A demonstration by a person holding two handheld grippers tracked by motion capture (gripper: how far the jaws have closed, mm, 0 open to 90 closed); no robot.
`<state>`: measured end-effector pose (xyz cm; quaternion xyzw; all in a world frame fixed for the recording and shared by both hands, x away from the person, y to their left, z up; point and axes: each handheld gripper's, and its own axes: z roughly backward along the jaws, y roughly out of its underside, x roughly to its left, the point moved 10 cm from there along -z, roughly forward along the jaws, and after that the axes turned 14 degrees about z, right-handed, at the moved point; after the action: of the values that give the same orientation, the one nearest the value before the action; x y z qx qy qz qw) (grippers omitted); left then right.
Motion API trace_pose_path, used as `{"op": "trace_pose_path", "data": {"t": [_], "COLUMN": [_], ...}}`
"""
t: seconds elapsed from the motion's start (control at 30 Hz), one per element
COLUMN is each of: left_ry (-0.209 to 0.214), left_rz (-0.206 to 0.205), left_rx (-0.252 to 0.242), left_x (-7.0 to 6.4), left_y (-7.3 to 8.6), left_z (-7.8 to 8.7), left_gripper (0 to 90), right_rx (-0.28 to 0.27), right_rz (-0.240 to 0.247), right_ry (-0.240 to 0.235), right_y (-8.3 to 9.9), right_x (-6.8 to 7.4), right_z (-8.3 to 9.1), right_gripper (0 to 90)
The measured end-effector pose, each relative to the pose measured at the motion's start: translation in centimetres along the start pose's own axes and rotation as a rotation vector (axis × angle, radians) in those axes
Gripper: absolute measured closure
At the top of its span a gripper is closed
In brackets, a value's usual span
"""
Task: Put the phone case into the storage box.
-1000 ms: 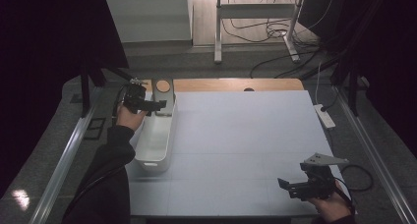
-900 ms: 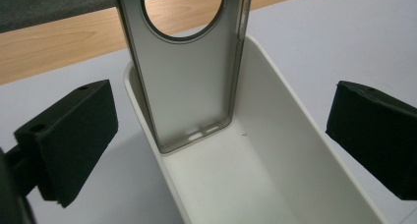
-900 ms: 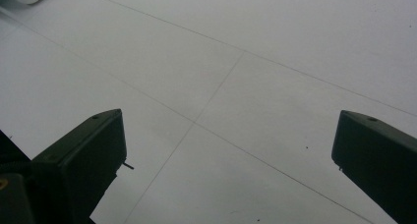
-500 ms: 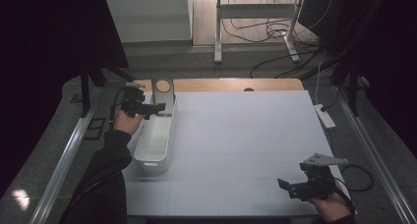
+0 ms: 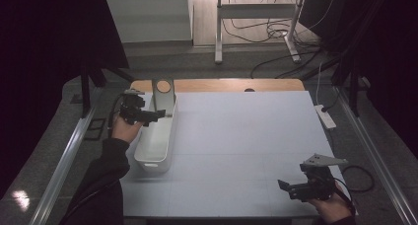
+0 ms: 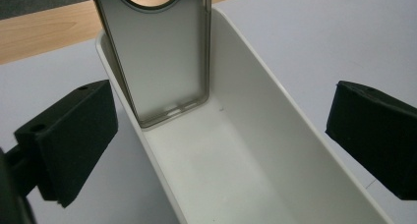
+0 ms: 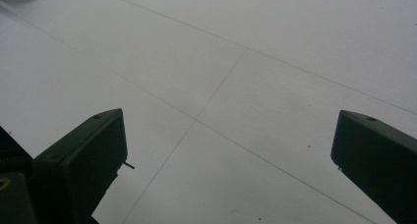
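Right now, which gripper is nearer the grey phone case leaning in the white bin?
Left. The left gripper hovers open over the white bin, just short of the phone case. The right gripper sits open at the table's near right corner, far off.

Phone case [image 5: 163, 94] upright in bin's [image 5: 156, 158] far end, at table's [image 5: 246, 136] left.

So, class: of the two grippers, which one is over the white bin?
The left gripper, at the table's far left: its open jaws straddle the white bin beside the leaning grey case. The right gripper hangs over bare table.
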<state>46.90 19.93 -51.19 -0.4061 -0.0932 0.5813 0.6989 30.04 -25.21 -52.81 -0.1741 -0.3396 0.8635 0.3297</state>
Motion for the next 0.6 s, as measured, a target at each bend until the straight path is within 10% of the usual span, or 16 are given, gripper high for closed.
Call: {"op": "trace_pose_path", "data": {"t": [0.6], "left_ry": [-0.003], "left_rz": [-0.038], "left_rx": [-0.005], "left_x": [-1.5], "left_y": [2.0], "left_z": [0.1], "left_gripper": [0.1], "right_rx": [-0.007], "right_rz": [-0.011], "right_ry": [-0.004], "right_y": [0.0], "right_x": [-0.1], "right_z": [0.1], "right_gripper": [0.0]}}
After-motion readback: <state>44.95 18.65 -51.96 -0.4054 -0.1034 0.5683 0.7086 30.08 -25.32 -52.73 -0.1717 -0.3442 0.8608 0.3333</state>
